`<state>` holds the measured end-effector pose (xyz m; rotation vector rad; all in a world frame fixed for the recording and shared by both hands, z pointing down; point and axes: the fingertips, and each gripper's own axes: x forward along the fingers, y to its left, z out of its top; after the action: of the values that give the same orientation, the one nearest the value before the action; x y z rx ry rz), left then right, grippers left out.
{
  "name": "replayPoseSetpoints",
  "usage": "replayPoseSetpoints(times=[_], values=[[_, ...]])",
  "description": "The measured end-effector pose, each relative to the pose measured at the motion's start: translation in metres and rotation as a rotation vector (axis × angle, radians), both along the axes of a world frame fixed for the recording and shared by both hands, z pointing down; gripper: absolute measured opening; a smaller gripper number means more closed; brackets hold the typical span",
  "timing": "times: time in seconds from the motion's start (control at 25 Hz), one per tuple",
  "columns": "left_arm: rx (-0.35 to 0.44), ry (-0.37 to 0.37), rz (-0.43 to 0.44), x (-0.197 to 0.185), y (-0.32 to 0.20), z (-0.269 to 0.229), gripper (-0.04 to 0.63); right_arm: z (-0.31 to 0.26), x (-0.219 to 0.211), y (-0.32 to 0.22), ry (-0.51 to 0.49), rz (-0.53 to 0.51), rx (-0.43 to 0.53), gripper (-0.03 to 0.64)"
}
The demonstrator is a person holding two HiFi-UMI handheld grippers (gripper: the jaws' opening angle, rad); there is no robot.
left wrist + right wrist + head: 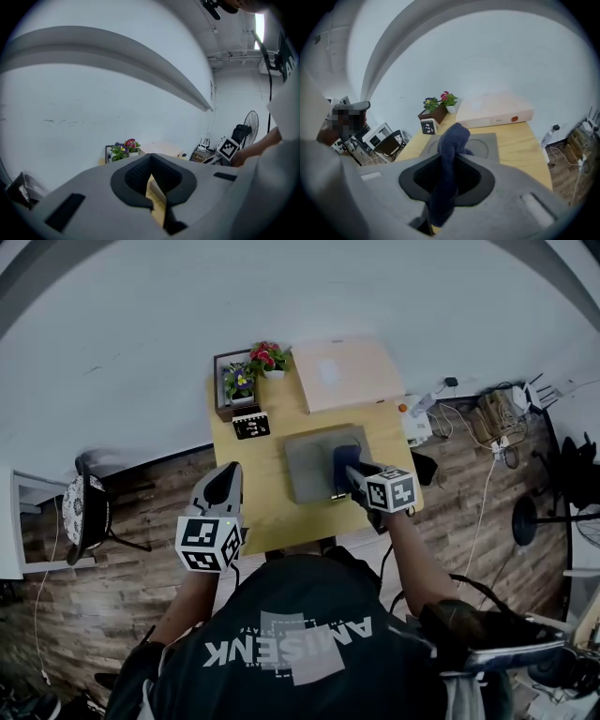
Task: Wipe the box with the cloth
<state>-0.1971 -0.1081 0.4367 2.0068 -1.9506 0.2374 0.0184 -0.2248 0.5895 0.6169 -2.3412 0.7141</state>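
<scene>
Head view: I see the wooden table [272, 517] below me w/ the grey box [309, 465] lying flat near its middle. R gripper [354, 472] is over the box's right part, the dark blue cloth [344, 458] at its tip. Can't tell from here if cloth touches the box top. L gripper [228, 472] hangs off the table's left edge, well apart from the box. At the far end: a pale flat case [342, 373], flower pots [255, 367] in a dark tray, and a small black sign [251, 424] just in front of them.

Left gripper view: L jaws are closed tip to tip, nothing between them. Only a sliver of table shows through the slit. Flowers and pale case sit beyond. The R gripper's marker cube is off to the right, a fan [251, 123] behind it.

Right gripper view: R jaws are clamped on the cloth. It runs up between the pads and bunches out past the tips. The grey box, w/ a round recess in its top, lies right beyond the cloth. Pale case, flowers and sign sit behind it.
</scene>
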Motion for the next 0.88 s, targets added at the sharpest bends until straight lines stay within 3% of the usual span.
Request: replayPoseSetpoints(times=[0.32, 0.88], values=[[-0.02, -0.026, -0.025, 0.022, -0.027, -0.004, 0.0, 0.025, 0.065, -0.061, 0.096, 0.058, 0.018, 0.066], [-0.057, -0.036, -0.111, 0.027, -0.027, -0.001, 0.0, 0.065, 0.059, -0.072, 0.228, -0.037, 0.016, 0.066]])
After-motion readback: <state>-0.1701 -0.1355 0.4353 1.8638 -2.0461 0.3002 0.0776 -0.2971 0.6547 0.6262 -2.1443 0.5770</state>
